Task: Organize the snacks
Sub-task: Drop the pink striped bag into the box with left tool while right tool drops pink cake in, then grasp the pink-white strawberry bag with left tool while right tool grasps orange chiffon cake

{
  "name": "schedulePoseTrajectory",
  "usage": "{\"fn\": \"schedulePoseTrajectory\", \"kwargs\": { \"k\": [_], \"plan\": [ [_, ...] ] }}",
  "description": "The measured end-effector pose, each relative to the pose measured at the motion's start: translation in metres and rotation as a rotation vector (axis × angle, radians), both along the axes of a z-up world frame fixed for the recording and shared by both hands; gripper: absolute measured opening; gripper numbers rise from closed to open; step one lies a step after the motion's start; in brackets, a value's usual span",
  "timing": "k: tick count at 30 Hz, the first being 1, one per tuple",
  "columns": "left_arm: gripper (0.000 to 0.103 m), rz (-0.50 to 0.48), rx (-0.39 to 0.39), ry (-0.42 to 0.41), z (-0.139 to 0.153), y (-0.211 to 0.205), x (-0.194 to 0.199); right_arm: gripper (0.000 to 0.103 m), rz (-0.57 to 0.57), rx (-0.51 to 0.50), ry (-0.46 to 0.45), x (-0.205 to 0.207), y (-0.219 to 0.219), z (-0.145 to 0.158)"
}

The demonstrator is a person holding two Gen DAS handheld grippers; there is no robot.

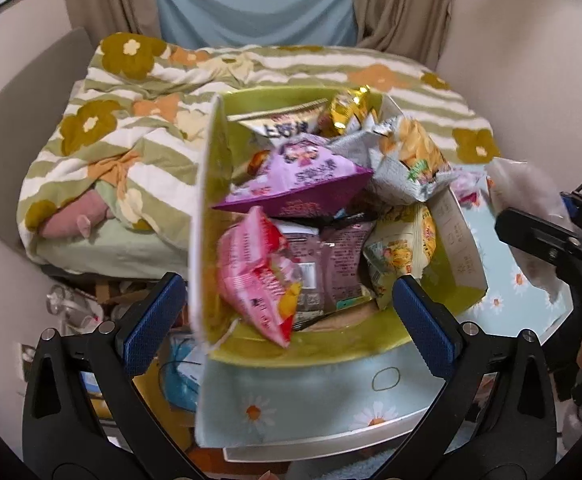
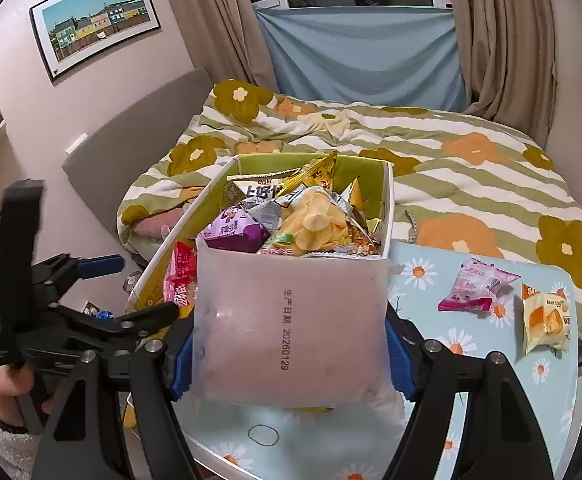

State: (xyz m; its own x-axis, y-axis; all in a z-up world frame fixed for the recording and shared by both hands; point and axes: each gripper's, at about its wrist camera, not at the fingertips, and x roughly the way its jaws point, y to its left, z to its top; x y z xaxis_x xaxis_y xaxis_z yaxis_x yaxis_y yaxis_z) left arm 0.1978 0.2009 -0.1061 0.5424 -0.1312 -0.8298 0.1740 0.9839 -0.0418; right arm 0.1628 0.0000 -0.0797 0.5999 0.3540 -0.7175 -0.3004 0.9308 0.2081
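Daisy-print table (image 2: 423, 396), snack box (image 2: 389, 200), two packets (image 2: 476, 285)

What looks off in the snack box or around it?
The box is overfilled: the purple bag and chip bag are heaped above the rim. Its left wall splays outward. Two snacks, pink and yellow, lie loose on the table.

Both grippers are built of matt black plastic; blue ribbed pads (image 1: 153, 316) line the fingers and bright metal screw heads show at the joints. A frosted, translucent plastic packet (image 2: 291, 328) with printed black characters is clamped in the right gripper (image 2: 289, 354). The box (image 1: 203, 216) appears to be smooth card, lime green inside and white outside. Glossy film and metallic gold foil wrappers (image 1: 349, 110) fill it. The tabletop (image 2: 471, 336) carries a smooth daisy-print covering. The bedding (image 2: 451, 168) is soft matt cloth.
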Motion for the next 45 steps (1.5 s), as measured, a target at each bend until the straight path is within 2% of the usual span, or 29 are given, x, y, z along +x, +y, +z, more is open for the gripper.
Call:
{"fn": "schedulePoseTrajectory", "kwargs": {
  "k": [7, 13, 16, 17, 18, 20, 21, 27, 34, 41, 45],
  "plan": [
    [0.103, 0.024, -0.005, -0.003, -0.004, 0.029, -0.006, 0.071, 0.027, 0.017, 0.021, 0.011, 0.037, -0.001],
    [0.103, 0.025, -0.015, 0.011, -0.014, 0.04, -0.013, 0.072, 0.018, 0.041, 0.1, 0.029, 0.062, -0.023],
    [0.103, 0.022, -0.013, 0.015, -0.019, 0.044, -0.015, 0.075, -0.014, 0.04, 0.127, 0.032, 0.068, -0.034],
    [0.103, 0.019, -0.012, 0.015, -0.021, 0.045, -0.015, 0.08, -0.026, 0.044, 0.136, 0.032, 0.068, -0.037],
    [0.103, 0.016, -0.008, 0.016, -0.023, 0.045, -0.016, 0.083, -0.034, 0.065, 0.136, 0.03, 0.066, -0.038],
    [0.103, 0.014, -0.008, 0.019, -0.026, 0.044, -0.017, 0.098, -0.051, 0.097, 0.119, 0.025, 0.06, -0.038],
    [0.103, 0.013, -0.012, 0.019, -0.028, 0.043, -0.017, 0.102, -0.063, 0.097, 0.107, 0.022, 0.058, -0.037],
    [0.103, -0.003, -0.017, 0.011, -0.026, 0.034, -0.018, 0.103, -0.091, 0.058, 0.047, 0.007, 0.046, -0.032],
    [0.103, -0.041, -0.021, -0.045, 0.0, 0.014, -0.017, 0.103, -0.111, 0.038, -0.015, -0.01, 0.027, -0.012],
    [0.103, -0.093, -0.027, -0.095, 0.029, -0.024, -0.015, 0.103, -0.178, 0.034, -0.061, -0.024, -0.014, 0.016],
    [0.103, -0.114, -0.035, -0.117, 0.041, -0.06, -0.012, 0.103, -0.216, 0.01, -0.084, -0.03, -0.049, 0.027]
  ]
}}
